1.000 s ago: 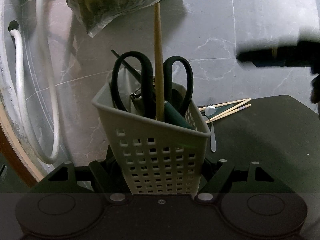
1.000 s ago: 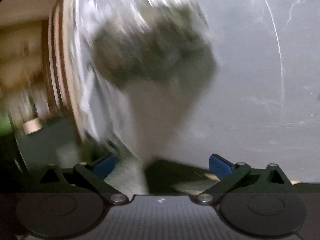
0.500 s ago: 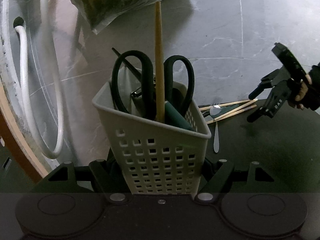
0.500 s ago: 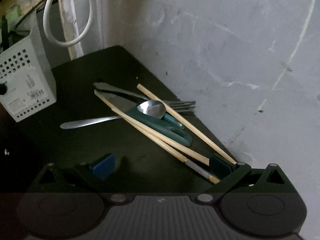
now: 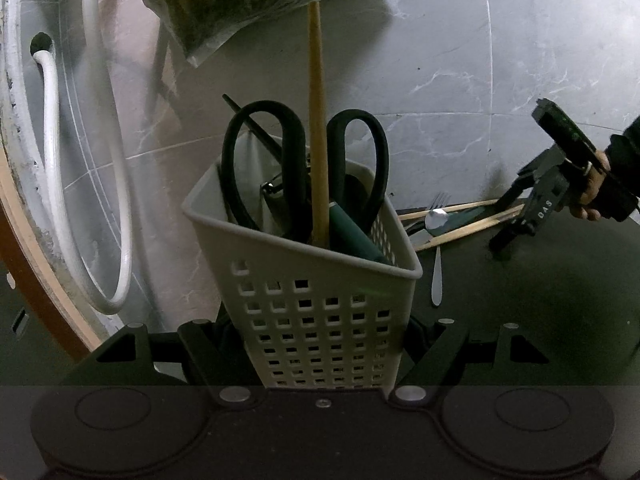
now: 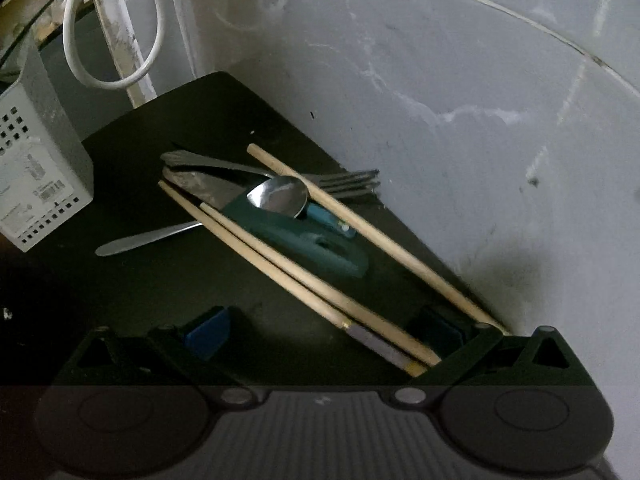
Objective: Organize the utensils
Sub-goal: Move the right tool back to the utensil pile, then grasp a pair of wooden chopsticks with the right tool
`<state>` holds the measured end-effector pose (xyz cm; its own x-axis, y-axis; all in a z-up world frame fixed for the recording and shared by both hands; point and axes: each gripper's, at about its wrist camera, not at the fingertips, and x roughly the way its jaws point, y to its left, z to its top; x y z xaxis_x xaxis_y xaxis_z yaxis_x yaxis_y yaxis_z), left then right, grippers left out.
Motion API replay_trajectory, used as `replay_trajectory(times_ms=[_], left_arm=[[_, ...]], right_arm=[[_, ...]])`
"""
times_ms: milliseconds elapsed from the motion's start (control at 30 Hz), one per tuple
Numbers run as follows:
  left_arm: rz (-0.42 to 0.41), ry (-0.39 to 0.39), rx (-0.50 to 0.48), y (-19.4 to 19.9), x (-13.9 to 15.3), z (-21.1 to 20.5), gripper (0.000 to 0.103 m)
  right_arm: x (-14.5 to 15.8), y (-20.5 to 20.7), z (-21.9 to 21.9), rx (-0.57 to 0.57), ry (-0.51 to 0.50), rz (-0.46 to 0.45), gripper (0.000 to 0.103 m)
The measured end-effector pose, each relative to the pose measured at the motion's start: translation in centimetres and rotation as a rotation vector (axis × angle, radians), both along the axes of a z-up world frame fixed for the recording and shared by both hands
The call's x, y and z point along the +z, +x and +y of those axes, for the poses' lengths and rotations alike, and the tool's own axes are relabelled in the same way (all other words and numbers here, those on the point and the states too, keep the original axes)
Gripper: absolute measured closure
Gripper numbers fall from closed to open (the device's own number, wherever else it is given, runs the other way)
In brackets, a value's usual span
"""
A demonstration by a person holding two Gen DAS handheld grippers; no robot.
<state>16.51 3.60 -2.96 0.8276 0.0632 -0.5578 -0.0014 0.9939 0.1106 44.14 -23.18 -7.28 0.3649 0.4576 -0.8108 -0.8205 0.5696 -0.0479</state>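
Observation:
My left gripper (image 5: 320, 340) is shut on a white perforated utensil basket (image 5: 320, 312), which also shows at the left edge of the right wrist view (image 6: 36, 168). In it stand black scissors (image 5: 296, 168), a tall wooden chopstick (image 5: 318, 120) and a green handle (image 5: 352, 232). On the dark table (image 6: 160, 280) lies a loose pile: a spoon (image 6: 280, 196), a fork (image 6: 348, 184), a teal-handled knife (image 6: 312, 240) and wooden chopsticks (image 6: 280, 252). My right gripper (image 6: 320, 332) stands open low over the near ends of the chopsticks, and appears from the left wrist (image 5: 506, 222).
A grey marble wall runs right behind the pile along the table's far edge. A white hose (image 5: 60, 160) loops down the wall to the left of the basket. A plastic bag of greens (image 5: 240, 0) hangs above the basket.
My right gripper swung in from a blurred sweep and came down over the loose utensils, then crept closer to the chopstick ends. The left gripper and basket stayed put.

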Motion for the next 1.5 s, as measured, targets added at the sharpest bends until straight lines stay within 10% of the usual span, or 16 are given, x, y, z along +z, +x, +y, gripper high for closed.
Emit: replay_trajectory(times_ms=[733,1000,1500], left_arm=[[-0.007,0.000,-0.027,0.1,-0.2,0.6,0.025],[-0.016,-0.005,-0.029,0.0,-0.3,0.5,0.025],[-0.025,-0.010,-0.043,0.0,-0.4,0.8,0.025]], right_arm=[[-0.5,-9.8,0.3,-0.087,0.085,0.045,0.006],[-0.2,-10.6,1.9,-0.116,0.020,0.023,0.045],[0.4,-8.9,7.2,-0.111,-0.047,0.035,0.063]])
